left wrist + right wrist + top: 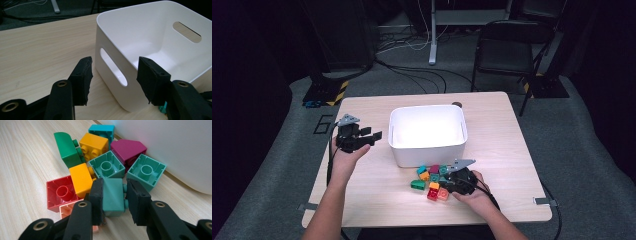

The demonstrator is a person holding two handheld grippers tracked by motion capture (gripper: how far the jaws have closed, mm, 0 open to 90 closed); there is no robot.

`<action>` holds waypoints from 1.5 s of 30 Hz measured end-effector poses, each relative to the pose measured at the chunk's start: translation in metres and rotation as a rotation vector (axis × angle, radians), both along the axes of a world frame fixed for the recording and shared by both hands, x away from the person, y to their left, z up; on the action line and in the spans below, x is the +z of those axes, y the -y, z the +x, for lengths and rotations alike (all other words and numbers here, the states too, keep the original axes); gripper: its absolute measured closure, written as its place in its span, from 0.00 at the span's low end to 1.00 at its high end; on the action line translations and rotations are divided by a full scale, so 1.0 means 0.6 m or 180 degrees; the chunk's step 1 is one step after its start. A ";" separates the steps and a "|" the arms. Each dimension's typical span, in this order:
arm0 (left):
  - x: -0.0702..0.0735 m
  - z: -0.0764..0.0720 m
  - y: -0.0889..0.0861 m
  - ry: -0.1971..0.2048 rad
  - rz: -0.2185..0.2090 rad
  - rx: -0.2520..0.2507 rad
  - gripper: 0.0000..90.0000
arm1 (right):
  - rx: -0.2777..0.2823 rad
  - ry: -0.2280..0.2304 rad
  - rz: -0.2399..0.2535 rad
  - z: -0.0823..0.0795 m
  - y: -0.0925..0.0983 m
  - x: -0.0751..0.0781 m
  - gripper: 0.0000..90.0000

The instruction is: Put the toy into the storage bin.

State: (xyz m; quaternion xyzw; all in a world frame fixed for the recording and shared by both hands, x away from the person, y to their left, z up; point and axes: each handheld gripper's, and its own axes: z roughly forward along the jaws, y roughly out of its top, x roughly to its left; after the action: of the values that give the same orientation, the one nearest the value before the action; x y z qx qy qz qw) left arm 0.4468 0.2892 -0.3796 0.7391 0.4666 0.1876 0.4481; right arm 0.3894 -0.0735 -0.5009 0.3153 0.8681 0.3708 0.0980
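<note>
Right tongs: jaws closed on a mint-teal block, one pad against its flat side, the other against its studs. Directly beyond lie an orange block, a red block and two upturned mint blocks; farther off, a green block and a magenta block crowd the white bin. Left tongs: jaws apart, empty, straddling the bin's near corner.
</note>
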 end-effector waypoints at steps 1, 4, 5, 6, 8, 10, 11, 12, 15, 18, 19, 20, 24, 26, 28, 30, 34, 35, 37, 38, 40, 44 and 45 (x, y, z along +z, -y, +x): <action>0.000 0.000 0.000 0.0003 0.0001 -0.0002 0.50 | 0.0008 0.0017 -0.0008 0.000 0.000 0.000 0.74; 0.000 0.000 -0.001 0.0011 -0.0004 -0.0002 0.50 | 0.0009 0.0031 -0.0040 0.001 0.001 0.002 0.74; 0.000 0.000 -0.001 0.0009 -0.0010 0.0007 0.50 | 0.0005 0.0035 -0.0037 0.001 0.001 0.003 0.75; 0.000 0.000 -0.001 0.0009 -0.0010 0.0007 0.50 | 0.0010 0.0046 -0.0038 0.001 0.002 0.005 0.75; 0.000 -0.001 -0.001 0.0008 -0.0008 0.0015 0.50 | -0.0028 0.0039 -0.0009 -0.002 0.004 0.011 0.75; 0.000 -0.001 -0.002 0.0009 -0.0008 0.0016 0.50 | -0.0018 0.0064 0.0005 -0.001 0.005 0.013 0.75; 0.001 -0.001 -0.002 0.0005 -0.0001 0.0008 0.50 | -0.0051 0.0080 0.0029 -0.002 0.008 0.019 0.75; 0.001 -0.001 -0.002 0.0007 -0.0004 0.0011 0.50 | -0.0046 0.0102 0.0033 -0.002 0.010 0.021 0.75; 0.000 0.000 -0.003 0.0005 -0.0001 0.0009 0.50 | -0.0072 0.0107 0.0053 -0.004 0.014 0.028 0.75; 0.000 0.000 -0.002 0.0001 -0.0003 0.0013 0.50 | -0.0065 0.0135 0.0052 -0.007 0.017 0.037 0.75; 0.000 0.000 -0.002 -0.0007 -0.0006 0.0013 0.50 | -0.0065 0.0135 0.0052 -0.007 0.017 0.037 0.75; -0.001 0.000 -0.002 -0.0004 -0.0002 0.0007 0.50 | -0.0075 0.0124 0.0072 -0.008 0.017 0.040 0.75; -0.001 0.001 -0.003 -0.0013 0.0000 0.0015 0.50 | -0.0112 0.0121 0.0119 -0.011 0.020 0.055 0.75; -0.001 0.000 -0.003 -0.0011 -0.0005 0.0028 0.51 | -0.0119 0.0103 0.0116 -0.011 0.022 0.062 0.75; -0.001 0.000 -0.004 -0.0012 -0.0001 0.0025 0.51 | -0.0119 0.0081 0.0123 -0.013 0.023 0.070 0.75; -0.001 0.000 -0.004 -0.0005 -0.0002 0.0021 0.51 | -0.0119 0.0083 0.0124 -0.014 0.023 0.076 0.75; -0.002 0.001 -0.007 -0.0014 0.0002 0.0033 0.51 | -0.0112 0.0107 0.0160 -0.019 0.025 0.102 0.77; -0.002 0.002 -0.007 -0.0010 -0.0002 0.0037 0.51 | -0.0115 0.0099 0.0223 -0.019 0.026 0.115 0.77; -0.003 0.002 -0.006 -0.0021 -0.0016 0.0048 0.51 | -0.0117 0.0099 0.0240 -0.019 0.025 0.120 0.78; -0.003 0.002 -0.007 -0.0026 -0.0017 0.0049 0.51 | -0.0120 0.0096 0.0244 -0.019 0.024 0.124 0.80; -0.004 0.002 -0.007 -0.0042 -0.0008 0.0042 0.51 | -0.0111 0.0127 0.0203 -0.017 0.020 0.133 0.80; -0.006 0.003 -0.009 -0.0035 -0.0018 0.0047 0.51 | -0.0122 0.0127 0.0155 -0.012 0.019 0.138 0.80; -0.005 0.003 -0.010 -0.0035 -0.0020 0.0049 0.51 | -0.0125 0.0110 0.0173 -0.012 0.020 0.141 0.80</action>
State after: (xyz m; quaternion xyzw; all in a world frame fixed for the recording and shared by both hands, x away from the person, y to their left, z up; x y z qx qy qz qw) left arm 0.4487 0.2949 -0.3829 0.7351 0.4754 0.1856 0.4463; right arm 0.3824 -0.0858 -0.4166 0.3283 0.8495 0.3976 0.1117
